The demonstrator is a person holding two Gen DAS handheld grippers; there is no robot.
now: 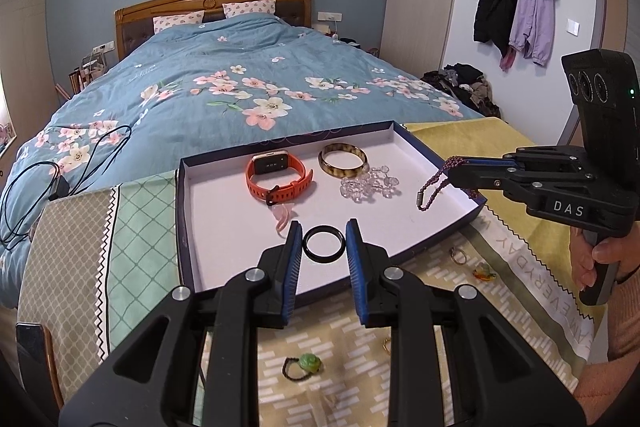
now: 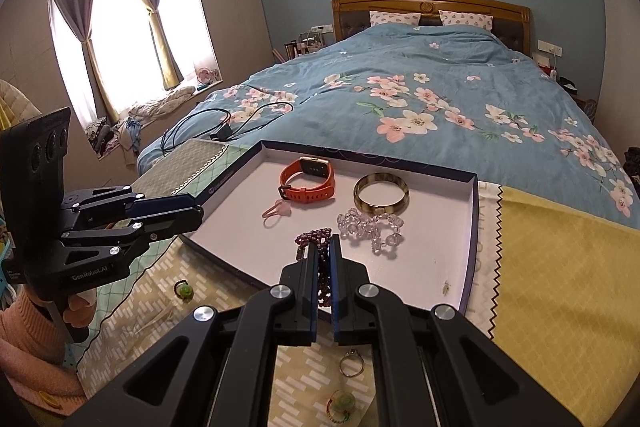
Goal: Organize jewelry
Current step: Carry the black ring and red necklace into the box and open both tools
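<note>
Transfer step: left gripper (image 1: pixel 324 245) pinches black ring (image 1: pixel 323 245), right gripper (image 2: pixel 325 259) clamps purple bracelet (image 2: pixel 316 239), both over tray (image 2: pixel 472 227). Next: lower, release inside.

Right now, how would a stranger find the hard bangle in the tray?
Find the shallow white tray at the bed's foot. Beside the orange smartwatch lies the tortoiseshell bangle, touching the clear bead bracelet. It alone is a rigid brown-and-cream hoop.

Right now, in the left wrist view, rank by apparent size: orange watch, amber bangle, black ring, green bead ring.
1. orange watch
2. amber bangle
3. black ring
4. green bead ring

Ring's nearness flatters it.
</note>
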